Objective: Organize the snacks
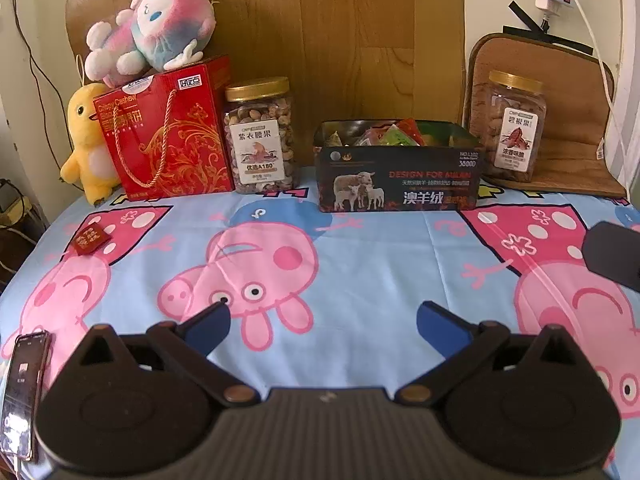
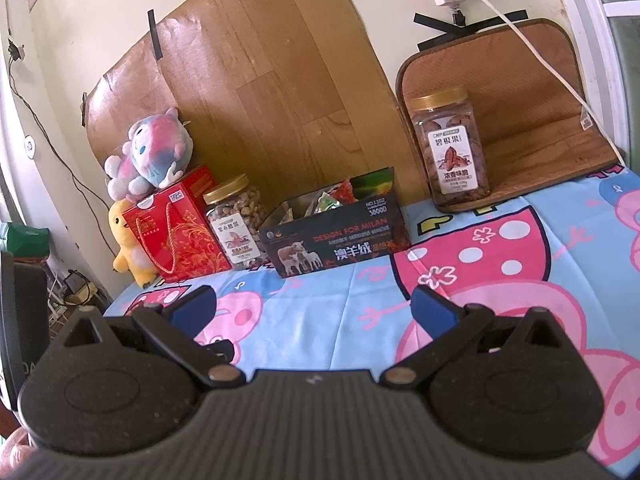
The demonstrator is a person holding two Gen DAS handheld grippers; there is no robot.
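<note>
1. While both tools hang low over the blue cartoon-pig tablecloth, neither has hold of anything: the left gripper has its blue-padded jaws spread wide with bare cloth between them, and the right gripper is the same, wide apart and empty.
2. Landmark: the open dark cardboard box printed with sheep, against the wood-grain backboard. It already holds a heap of small coloured snack packets, so it reads as the collection bin.
3. Left of the box: a clear gold-lidded plastic jar of mixed nuts, upright, just beside a red gift box with a rope handle. A pink-and-blue plush toy lies on top of that red box; a yellow plush duck stands at its far side.
4. Right of the box: a second clear gold-lidded jar of brown nuts, upright on a brown woven mat.
5. Well in front of the box and off to its left: one small dark-red packet, alone on the cloth. Probably a stray snack; print too small to read.
6. My read: that packet is the only loose item, so it is the likely next pick for the left tool, hence the wide jaws.
7. A phone lies at the near left edge, clear of that path.
</note>
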